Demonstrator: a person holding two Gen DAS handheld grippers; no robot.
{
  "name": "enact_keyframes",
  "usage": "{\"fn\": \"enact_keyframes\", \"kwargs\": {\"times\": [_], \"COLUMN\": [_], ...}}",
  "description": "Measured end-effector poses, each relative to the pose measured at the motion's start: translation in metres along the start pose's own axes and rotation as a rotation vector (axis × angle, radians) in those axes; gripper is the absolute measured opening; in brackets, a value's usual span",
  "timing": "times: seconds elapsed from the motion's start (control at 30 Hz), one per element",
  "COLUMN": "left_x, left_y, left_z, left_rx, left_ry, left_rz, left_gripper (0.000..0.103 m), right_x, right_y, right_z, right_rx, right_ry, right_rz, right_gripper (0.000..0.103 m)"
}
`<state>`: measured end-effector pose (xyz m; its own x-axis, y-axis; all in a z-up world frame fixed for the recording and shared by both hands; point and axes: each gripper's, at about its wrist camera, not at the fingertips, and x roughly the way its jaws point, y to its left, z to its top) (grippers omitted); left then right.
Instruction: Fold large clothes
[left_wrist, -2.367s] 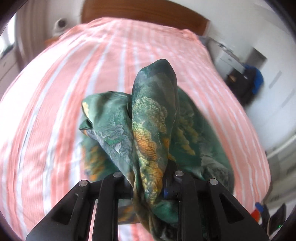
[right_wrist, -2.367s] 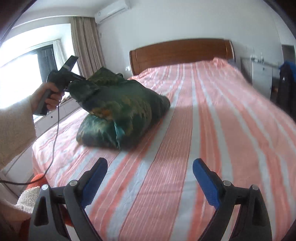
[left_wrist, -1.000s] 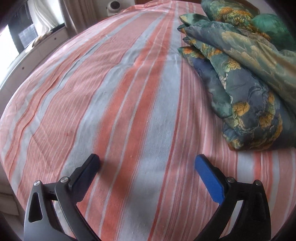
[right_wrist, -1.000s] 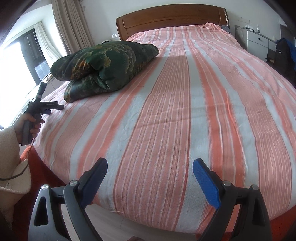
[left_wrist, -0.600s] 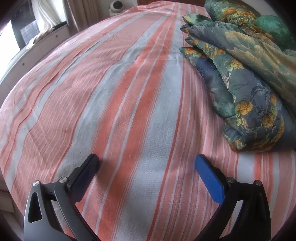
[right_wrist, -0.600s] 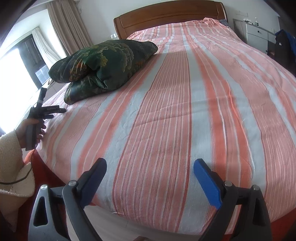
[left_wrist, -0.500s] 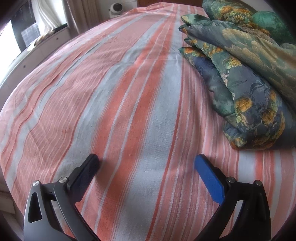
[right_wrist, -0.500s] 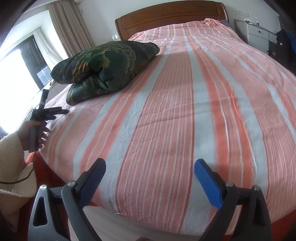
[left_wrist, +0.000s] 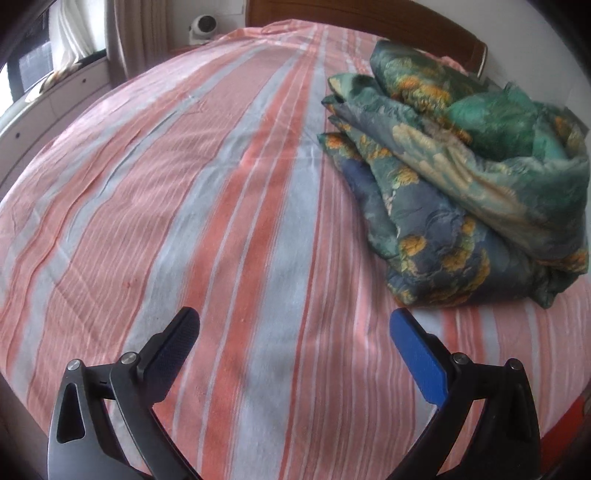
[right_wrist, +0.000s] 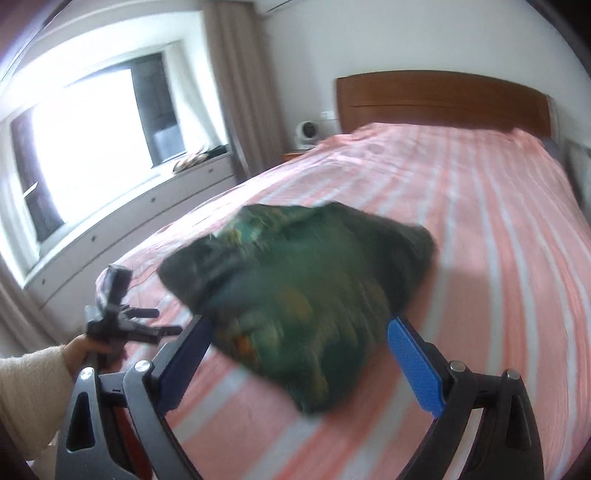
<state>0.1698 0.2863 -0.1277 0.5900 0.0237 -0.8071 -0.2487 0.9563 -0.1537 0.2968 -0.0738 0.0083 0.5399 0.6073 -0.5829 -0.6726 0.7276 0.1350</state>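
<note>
Left claw (left_wrist: 293, 332) spread wide; right claw (right_wrist: 297, 334) apparently likewise, blurred.

A home bedroom is showing here: a large bed (right_wrist: 480, 206) is filling the room under a pink-and-grey striped sheet (left_wrist: 221, 206). A wooden headboard (right_wrist: 443, 99) is standing at the bed's far end, and beige curtains (right_wrist: 236, 92) are hanging beside a bright window (right_wrist: 92, 136) left of the bed.

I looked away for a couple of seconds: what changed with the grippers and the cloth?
The left hand-held gripper let go of the green cloth, which now lies bundled on the bed. The right hand-held gripper swung toward the bundle. Both stay open; the bundle has barely shifted in the last second.
</note>
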Motion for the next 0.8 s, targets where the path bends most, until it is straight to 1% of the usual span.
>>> {"fn": "enact_keyframes", "kwargs": {"times": [0.1, 0.13, 0.17, 0.2, 0.27, 0.3, 0.37, 0.43, 0.47, 0.53, 0.57, 0.6, 0.63, 0.73, 0.77, 0.8], "left_x": [-0.011, -0.014, -0.015, -0.014, -0.010, -0.006, 0.006, 0.019, 0.025, 0.036, 0.041, 0.050, 0.062, 0.110, 0.124, 0.132], "left_y": [0.012, 0.017, 0.023, 0.033, 0.046, 0.051, 0.054, 0.048, 0.039, 0.016, 0.003, -0.008, -0.019, -0.041, -0.043, -0.043], "left_z": [0.012, 0.016, 0.020, 0.027, 0.039, 0.046, 0.065, 0.088, 0.100, 0.123, 0.132, 0.140, 0.146, 0.149, 0.146, 0.145], "left_rx": [-0.025, -0.038, -0.053, -0.074, -0.130, -0.160, -0.215, -0.237, -0.228, -0.175, -0.150, -0.121, -0.088, -0.029, -0.026, -0.049], "left_ry": [-0.025, -0.029, -0.034, -0.037, -0.032, -0.023, 0.001, 0.023, 0.032, 0.063, 0.076, 0.091, 0.118, 0.232, 0.260, 0.264], "left_rz": [-0.059, -0.077, -0.098, -0.124, -0.210, -0.274, -0.410, -0.526, -0.566, -0.650, -0.657, -0.644, -0.612, -0.452, -0.445, -0.481], "left_gripper": [0.103, 0.103, 0.103, 0.103, 0.103, 0.103, 0.102, 0.102, 0.102, 0.102, 0.103, 0.103, 0.103, 0.103, 0.103, 0.103], "right_x": [0.072, 0.103, 0.126, 0.149, 0.191, 0.198, 0.209, 0.208, 0.208, 0.207, 0.206, 0.205, 0.204, 0.203, 0.200, 0.196], "right_y": [0.006, 0.011, 0.016, 0.023, 0.040, 0.045, 0.055, 0.053, 0.052, 0.052, 0.053, 0.054, 0.054, 0.057, 0.056, 0.056], "right_z": [0.035, 0.042, 0.042, 0.038, 0.023, 0.016, 0.004, -0.003, -0.004, -0.006, -0.007, -0.007, -0.008, -0.012, -0.013, -0.014], "right_rx": [-0.034, -0.046, -0.064, -0.088, -0.148, -0.175, -0.230, -0.227, -0.221, -0.221, -0.224, -0.227, -0.229, -0.227, -0.226, -0.226], "right_ry": [0.025, 0.054, 0.100, 0.161, 0.276, 0.292, 0.298, 0.291, 0.284, 0.275, 0.271, 0.265, 0.258, 0.234, 0.224, 0.215], "right_rz": [-0.028, -0.012, 0.001, -0.007, -0.064, -0.094, -0.152, -0.168, -0.170, -0.174, -0.179, -0.183, -0.185, -0.183, -0.179, -0.176], "right_gripper": [0.095, 0.095, 0.095, 0.096, 0.098, 0.098, 0.100, 0.101, 0.101, 0.101, 0.101, 0.102, 0.102, 0.102, 0.102, 0.102]}}
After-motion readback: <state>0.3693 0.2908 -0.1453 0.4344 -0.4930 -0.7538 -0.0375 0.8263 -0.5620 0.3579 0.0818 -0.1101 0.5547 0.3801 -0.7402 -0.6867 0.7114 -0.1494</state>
